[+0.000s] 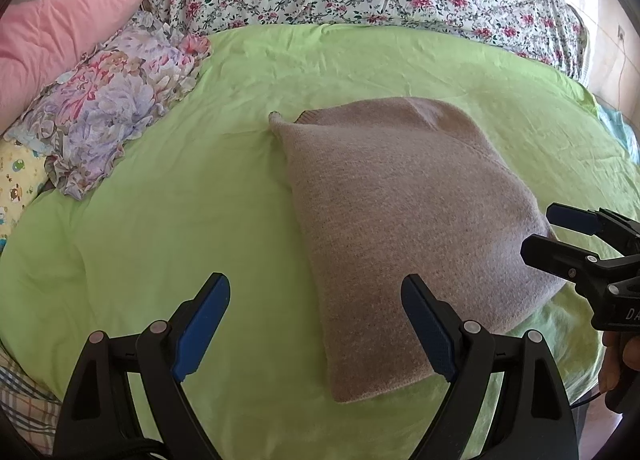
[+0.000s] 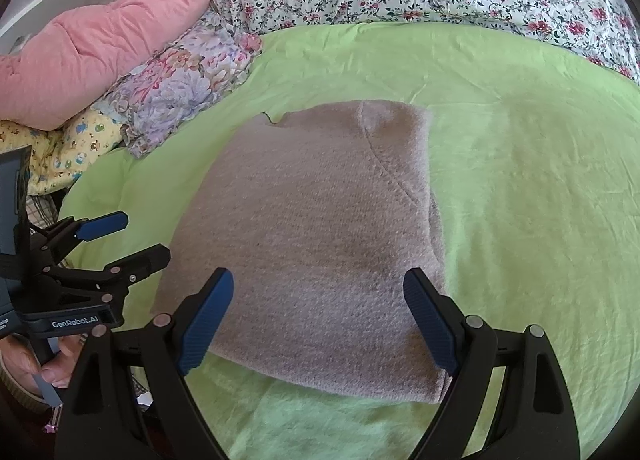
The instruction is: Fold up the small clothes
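The knit (image 2: 316,244) sits folded mid-sheet (image 1: 160,220), looks soft, thick and light, so I'd pinch its near hem corners, with the left gripper (image 1: 316,328) and right gripper (image 2: 320,324) both spread wide, holding nothing.

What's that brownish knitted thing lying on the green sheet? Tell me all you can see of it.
The knitted garment is a taupe, fuzzy-looking knit, folded into a compact, roughly rectangular bundle. A curved seam shows near its far right corner, and a ribbed edge peeks out at the far left. It lies flat on the green sheet. Both tongs are open, gripping nothing.
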`<state>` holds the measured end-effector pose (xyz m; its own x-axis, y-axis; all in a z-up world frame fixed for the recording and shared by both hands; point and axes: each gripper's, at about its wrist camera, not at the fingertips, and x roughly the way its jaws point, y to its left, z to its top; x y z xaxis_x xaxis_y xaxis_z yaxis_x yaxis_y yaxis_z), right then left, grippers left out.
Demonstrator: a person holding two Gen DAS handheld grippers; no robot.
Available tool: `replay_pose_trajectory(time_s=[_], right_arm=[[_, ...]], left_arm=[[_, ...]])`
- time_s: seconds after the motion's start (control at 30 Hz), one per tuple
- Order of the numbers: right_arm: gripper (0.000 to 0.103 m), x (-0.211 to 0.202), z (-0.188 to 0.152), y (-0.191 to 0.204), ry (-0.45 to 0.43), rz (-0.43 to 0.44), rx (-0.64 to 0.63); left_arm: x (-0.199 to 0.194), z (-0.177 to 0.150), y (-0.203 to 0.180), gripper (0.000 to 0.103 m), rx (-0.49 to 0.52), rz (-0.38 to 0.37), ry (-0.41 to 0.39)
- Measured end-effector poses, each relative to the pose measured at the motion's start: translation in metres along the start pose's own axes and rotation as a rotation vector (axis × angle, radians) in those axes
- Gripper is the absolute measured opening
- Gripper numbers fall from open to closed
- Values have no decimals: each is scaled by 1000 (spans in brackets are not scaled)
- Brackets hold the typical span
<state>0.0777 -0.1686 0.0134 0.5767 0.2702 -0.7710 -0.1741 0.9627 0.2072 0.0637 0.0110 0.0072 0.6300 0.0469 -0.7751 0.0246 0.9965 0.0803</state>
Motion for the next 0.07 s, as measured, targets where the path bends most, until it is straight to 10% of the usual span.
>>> replay_pose_trajectory(time_s=[0.07], right_arm=[[87,0,1,-1,-2,1,1]], left_arm=[[0,0,1,88,-13,-7,5]])
